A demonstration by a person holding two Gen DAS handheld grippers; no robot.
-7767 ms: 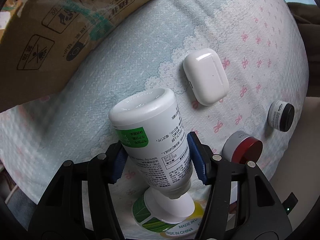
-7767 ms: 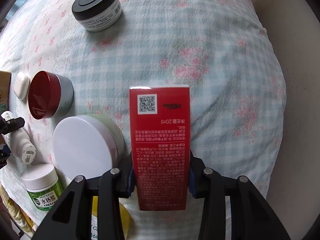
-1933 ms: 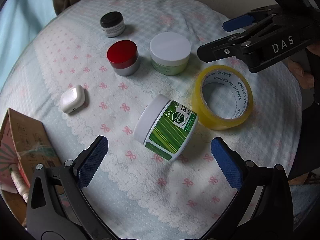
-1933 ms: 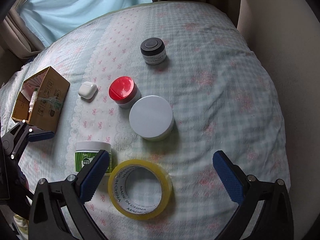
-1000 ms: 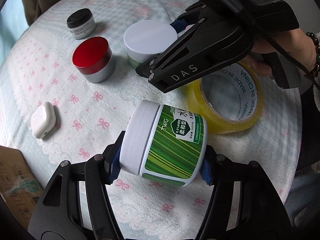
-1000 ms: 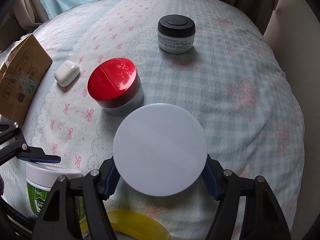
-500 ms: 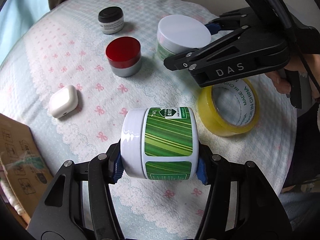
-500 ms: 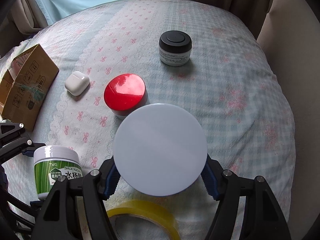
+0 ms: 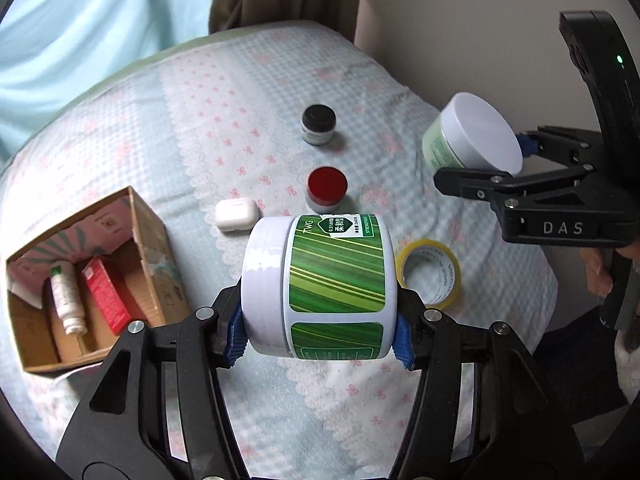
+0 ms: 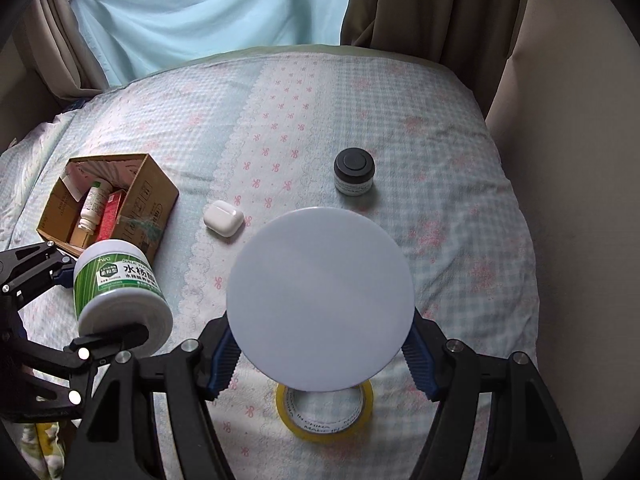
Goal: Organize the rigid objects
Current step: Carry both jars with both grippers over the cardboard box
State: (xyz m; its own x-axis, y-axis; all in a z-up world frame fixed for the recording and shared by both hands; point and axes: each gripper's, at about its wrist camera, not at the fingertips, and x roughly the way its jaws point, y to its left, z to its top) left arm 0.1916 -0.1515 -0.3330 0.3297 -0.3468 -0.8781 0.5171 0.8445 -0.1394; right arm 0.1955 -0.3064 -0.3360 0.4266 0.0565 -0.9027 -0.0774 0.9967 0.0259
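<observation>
The left gripper [image 9: 318, 330] was seen with its jaws closed on the green-striped jar [image 9: 320, 286], which was held clear of the bed [image 9: 192, 92] with its long axis lying crosswise between the blue pads and its white lid turned toward the left. The right gripper [image 10: 320, 360] was seen with its jaws clamped on the pale green jar [image 9: 468, 136], held aloft with its white lid facing the right wrist camera. The cardboard box [image 9: 150, 248] lay open-topped to the left of both loads, just beside the left jaws and well apart from the right ones; the left gripper was therefore judged the nearer, and the coming move was taken to turn on a leftward carry with the green-striped jar brought over the box opening. Inside the box a white bottle [image 9: 66, 296] and a red carton [image 9: 106, 294] were already laid side by side, so little bare floor was judged to remain. The earbud case [image 9: 236, 214], red-lidded jar [image 9: 327, 192], black-lidded jar [image 9: 319, 124] and tape roll [image 9: 430, 272] were left on the bed. In the right wrist view the red-lidded jar was hidden entirely behind the held lid and the tape roll was partly covered; the near wall of the box concealed part of its interior, and most label print could not be read.
</observation>
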